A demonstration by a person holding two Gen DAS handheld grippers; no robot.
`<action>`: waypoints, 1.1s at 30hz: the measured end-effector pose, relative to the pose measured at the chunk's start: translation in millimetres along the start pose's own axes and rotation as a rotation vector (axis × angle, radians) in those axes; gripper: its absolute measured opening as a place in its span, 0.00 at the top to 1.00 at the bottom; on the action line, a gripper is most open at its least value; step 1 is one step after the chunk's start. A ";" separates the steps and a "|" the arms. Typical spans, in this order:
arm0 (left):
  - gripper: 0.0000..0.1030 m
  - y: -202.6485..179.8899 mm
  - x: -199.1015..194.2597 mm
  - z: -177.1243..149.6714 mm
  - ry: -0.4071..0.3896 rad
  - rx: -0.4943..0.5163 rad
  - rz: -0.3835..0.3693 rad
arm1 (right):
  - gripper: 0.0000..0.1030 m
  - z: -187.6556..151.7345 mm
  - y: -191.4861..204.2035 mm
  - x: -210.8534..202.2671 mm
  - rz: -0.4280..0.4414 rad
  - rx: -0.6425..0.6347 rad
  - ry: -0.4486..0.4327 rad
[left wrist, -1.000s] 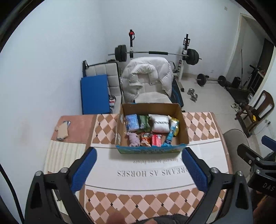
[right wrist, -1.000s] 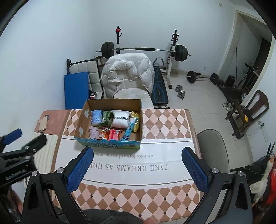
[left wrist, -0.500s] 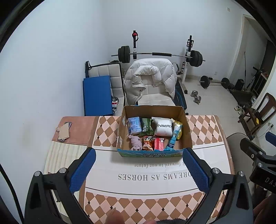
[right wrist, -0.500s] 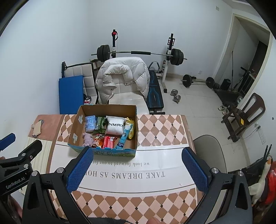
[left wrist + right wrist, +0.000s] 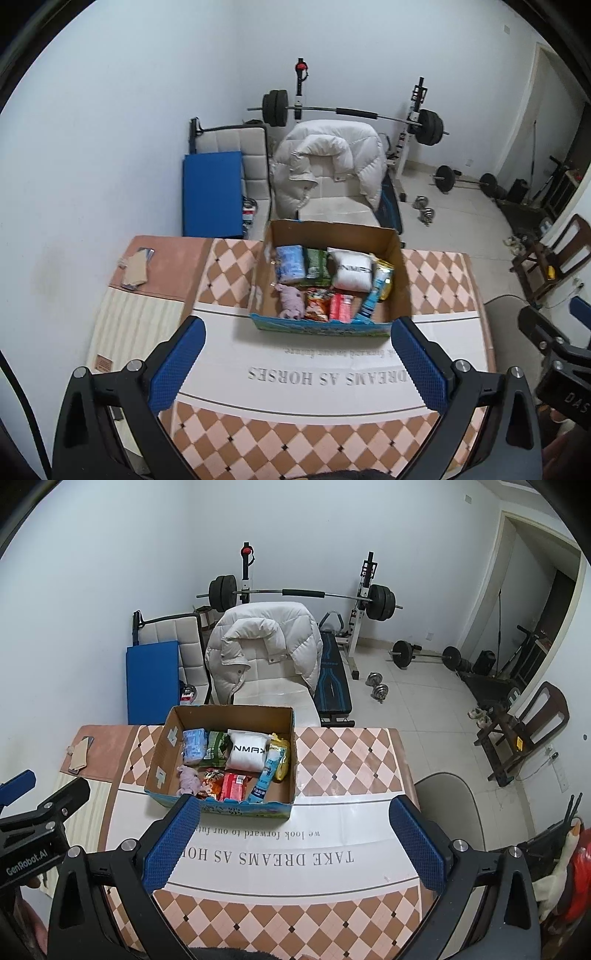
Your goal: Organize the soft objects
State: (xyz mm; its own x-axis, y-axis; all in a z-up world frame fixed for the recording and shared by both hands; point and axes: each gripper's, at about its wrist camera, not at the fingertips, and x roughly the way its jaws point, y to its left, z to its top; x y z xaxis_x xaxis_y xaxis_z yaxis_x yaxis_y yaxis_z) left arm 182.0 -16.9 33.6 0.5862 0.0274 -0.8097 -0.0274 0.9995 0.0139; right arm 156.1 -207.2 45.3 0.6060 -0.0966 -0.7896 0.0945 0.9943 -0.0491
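Note:
An open cardboard box (image 5: pixel 401 280) stands on the table, also in the right wrist view (image 5: pixel 162 749). It holds several soft items: a pink plush toy (image 5: pixel 291 300), a white pouch (image 5: pixel 352 273), a light-blue pack (image 5: pixel 290 263), a green pack (image 5: pixel 316 263) and red snack packets (image 5: pixel 341 307). My left gripper (image 5: pixel 297 365) is open and empty, well above the table on the near side of the box. My right gripper (image 5: pixel 293 843) is open and empty, likewise high and short of the box.
The table (image 5: pixel 436 273) has a checked cover and a white banner with print. A phone and card (image 5: pixel 135 267) lie at its far left. Behind stand a chair with a white jacket (image 5: pixel 328 166), a blue mat (image 5: pixel 212 195) and a barbell rack (image 5: pixel 351 114).
Both grippers have drawn up and back from the table, so the box looks farther away. Both stayed open and empty. Nothing in the box moved.

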 end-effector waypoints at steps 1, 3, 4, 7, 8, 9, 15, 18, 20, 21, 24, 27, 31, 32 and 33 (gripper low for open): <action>0.00 -0.9 0.3 -0.4 -0.002 0.005 0.007 | 0.00 1.2 1.3 2.6 0.001 -0.003 0.000; 0.00 -0.9 0.7 -1.5 0.001 0.007 0.009 | 0.00 2.5 2.0 6.3 0.004 -0.005 0.003; 0.00 -1.7 1.1 -1.7 0.004 0.007 0.008 | 0.00 2.8 2.0 6.8 0.000 -0.008 0.000; 0.00 -2.5 1.0 -2.7 0.003 0.014 0.014 | 0.00 2.0 3.0 8.2 -0.002 -0.009 -0.002; 0.00 -2.3 0.7 -2.7 0.003 0.013 0.015 | 0.00 2.0 2.9 7.8 -0.003 -0.009 -0.003; 0.00 -2.5 0.5 -2.6 0.002 0.013 0.015 | 0.00 2.3 3.0 9.0 -0.004 -0.009 -0.005; 0.00 -2.6 0.0 -1.1 -0.004 0.017 0.019 | 0.00 0.5 5.1 12.3 -0.005 -0.014 -0.003; 0.00 -2.6 0.4 0.0 -0.002 0.018 0.023 | 0.00 -1.4 4.1 11.9 -0.009 -0.008 -0.001; 0.00 -2.9 0.1 -0.2 -0.003 0.016 0.023 | 0.00 -1.5 3.8 11.8 -0.009 -0.009 -0.001; 0.00 -2.8 0.2 -0.1 -0.002 0.018 0.023 | 0.00 -1.3 3.7 11.9 -0.009 -0.010 -0.002; 0.00 -2.7 -0.3 0.3 -0.003 0.025 0.025 | 0.00 -1.4 1.9 10.6 -0.013 -0.008 -0.004; 0.00 -2.0 -0.5 0.3 -0.002 0.025 0.026 | 0.00 -1.8 1.1 10.5 -0.014 -0.009 -0.005; 0.00 -1.4 -0.6 -0.3 -0.001 0.028 0.025 | 0.00 -1.4 1.0 10.0 -0.014 -0.007 -0.004; 0.00 -1.5 -0.5 -0.3 -0.001 0.029 0.026 | 0.00 -1.4 1.2 10.0 -0.015 -0.006 -0.005; 0.00 -0.9 0.0 -0.6 -0.001 0.030 0.026 | 0.00 -1.4 1.4 10.1 -0.015 -0.007 -0.004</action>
State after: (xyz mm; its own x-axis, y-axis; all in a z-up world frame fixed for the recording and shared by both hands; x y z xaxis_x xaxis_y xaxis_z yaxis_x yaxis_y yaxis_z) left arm 181.5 -17.7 33.3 0.5865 0.0537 -0.8082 -0.0187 0.9984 0.0527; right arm 161.2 -206.7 36.5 0.6077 -0.1120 -0.7862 0.0982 0.9930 -0.0656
